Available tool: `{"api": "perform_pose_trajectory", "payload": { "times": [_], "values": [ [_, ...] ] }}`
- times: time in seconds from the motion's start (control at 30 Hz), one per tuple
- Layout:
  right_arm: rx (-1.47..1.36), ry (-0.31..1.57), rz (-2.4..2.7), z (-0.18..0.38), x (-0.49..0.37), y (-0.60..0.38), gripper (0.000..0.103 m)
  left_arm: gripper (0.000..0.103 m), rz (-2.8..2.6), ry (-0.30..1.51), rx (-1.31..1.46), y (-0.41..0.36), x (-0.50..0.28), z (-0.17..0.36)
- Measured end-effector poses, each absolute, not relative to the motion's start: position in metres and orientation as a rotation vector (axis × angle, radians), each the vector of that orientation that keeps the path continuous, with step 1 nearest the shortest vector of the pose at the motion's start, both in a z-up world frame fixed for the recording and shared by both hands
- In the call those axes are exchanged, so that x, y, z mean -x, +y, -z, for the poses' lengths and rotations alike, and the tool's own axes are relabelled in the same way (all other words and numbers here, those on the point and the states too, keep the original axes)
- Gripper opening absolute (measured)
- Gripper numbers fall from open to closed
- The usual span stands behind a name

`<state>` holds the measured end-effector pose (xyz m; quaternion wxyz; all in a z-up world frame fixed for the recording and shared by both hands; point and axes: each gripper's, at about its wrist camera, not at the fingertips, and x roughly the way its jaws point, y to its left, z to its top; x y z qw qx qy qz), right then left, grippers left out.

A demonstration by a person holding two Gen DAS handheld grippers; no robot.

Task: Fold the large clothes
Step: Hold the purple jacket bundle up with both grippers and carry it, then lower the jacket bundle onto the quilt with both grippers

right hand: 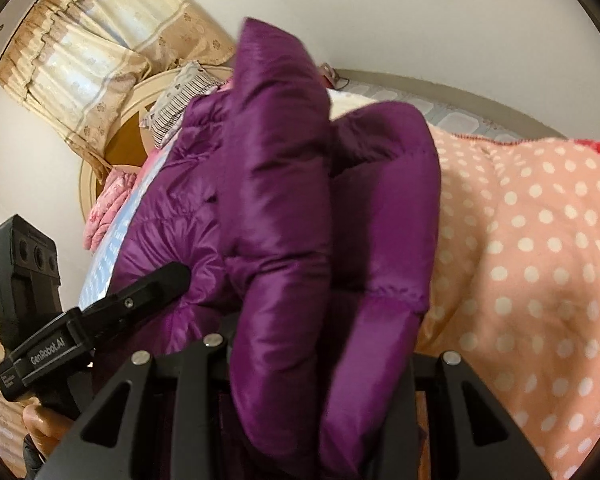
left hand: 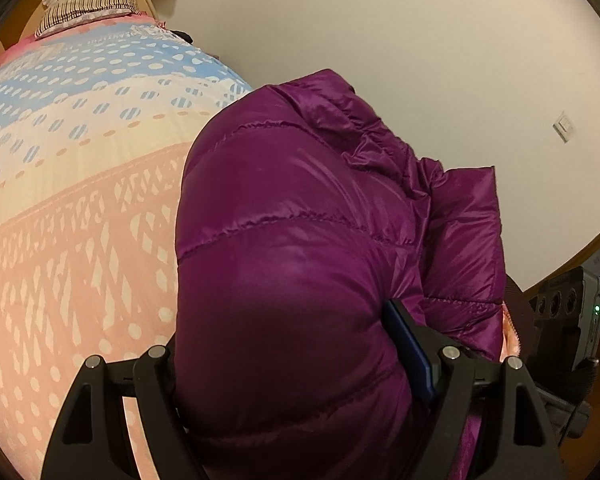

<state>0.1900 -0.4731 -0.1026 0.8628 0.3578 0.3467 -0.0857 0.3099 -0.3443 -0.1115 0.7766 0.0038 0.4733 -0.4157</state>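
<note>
Both tools are clamped on the purple puffer jacket [left hand: 300, 240], the left tool [left hand: 296, 364] around a thick fold and the right tool [right hand: 320, 364] likewise, its bulk stretching lengthwise away over the bed [right hand: 540, 240].

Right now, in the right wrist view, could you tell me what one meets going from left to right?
Left gripper → curtain → striped pillow → purple jacket → dotted blanket.
</note>
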Motion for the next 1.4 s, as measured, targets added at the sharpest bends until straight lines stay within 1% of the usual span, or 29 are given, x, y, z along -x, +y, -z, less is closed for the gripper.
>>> {"api": "perform_pose_trajectory", "payload": {
  "times": [0.1, 0.23, 0.43, 0.47, 0.5, 0.53, 0.57, 0.6, 0.7, 0.77, 0.8, 0.83, 0.9, 0.93, 1.0, 1.07, 1.13, 1.27, 1.33, 1.4],
  "values": [
    [-0.800, 0.718, 0.162, 0.112, -0.185, -0.483, 0.038, 0.081, 0.894, 1.036, -0.002, -0.343, -0.313, 0.119],
    [-0.858, 0.716, 0.147, 0.120, -0.181, -0.491, 0.038, 0.085, 0.890, 1.040, -0.005, -0.347, -0.316, 0.127],
    [-0.840, 0.735, 0.159, 0.124, -0.176, -0.492, 0.040, 0.089, 0.917, 1.067, 0.042, -0.344, -0.328, 0.147],
    [-0.835, 0.741, 0.163, 0.123, -0.175, -0.492, 0.041, 0.089, 0.923, 1.074, 0.052, -0.342, -0.330, 0.150],
    [-0.834, 0.744, 0.167, 0.119, -0.179, -0.489, 0.045, 0.089, 0.933, 1.075, 0.061, -0.339, -0.332, 0.152],
    [-0.832, 0.745, 0.176, 0.118, -0.177, -0.488, 0.049, 0.089, 0.941, 1.068, 0.054, -0.338, -0.331, 0.152],
    [-0.826, 0.751, 0.193, 0.115, -0.174, -0.488, 0.055, 0.089, 0.941, 1.058, 0.043, -0.337, -0.329, 0.151],
    [-0.811, 0.755, 0.211, 0.109, -0.169, -0.489, 0.057, 0.089, 0.937, 1.050, 0.035, -0.337, -0.327, 0.150],
    [-0.714, 0.702, 0.288, 0.077, -0.144, -0.486, 0.058, 0.091, 0.918, 1.036, 0.019, -0.339, -0.326, 0.149],
    [-0.636, 0.630, 0.353, 0.046, -0.129, -0.484, 0.054, 0.092, 0.905, 1.029, 0.006, -0.341, -0.324, 0.149],
    [-0.609, 0.593, 0.363, 0.030, -0.126, -0.483, 0.048, 0.092, 0.899, 1.024, 0.000, -0.341, -0.323, 0.149],
    [-0.581, 0.568, 0.363, 0.014, -0.129, -0.482, 0.045, 0.092, 0.891, 1.018, -0.009, -0.342, -0.321, 0.147],
    [-0.515, 0.576, 0.365, -0.007, -0.147, -0.476, 0.045, 0.092, 0.882, 1.014, -0.021, -0.342, -0.317, 0.145],
    [-0.461, 0.608, 0.371, -0.014, -0.167, -0.473, 0.045, 0.092, 0.878, 1.012, -0.026, -0.343, -0.313, 0.142],
    [-0.450, 0.668, 0.370, -0.006, -0.195, -0.475, 0.045, 0.092, 0.872, 0.998, -0.044, -0.340, -0.310, 0.133],
    [-0.532, 0.724, 0.402, 0.015, -0.219, -0.489, 0.044, 0.092, 0.853, 0.957, -0.087, -0.335, -0.306, 0.116],
    [-0.563, 0.769, 0.479, 0.040, -0.231, -0.502, 0.038, 0.092, 0.836, 0.895, -0.127, -0.331, -0.302, 0.096],
    [-0.525, 0.784, 0.511, 0.065, -0.228, -0.499, 0.038, 0.092, 0.811, 0.777, -0.102, -0.333, -0.309, 0.053],
    [-0.563, 0.767, 0.498, 0.077, -0.221, -0.502, 0.038, 0.092, 0.812, 0.775, -0.094, -0.350, -0.319, 0.044],
    [-0.583, 0.756, 0.489, 0.081, -0.219, -0.503, 0.038, 0.092, 0.803, 0.775, -0.107, -0.369, -0.322, 0.047]
  ]
}}
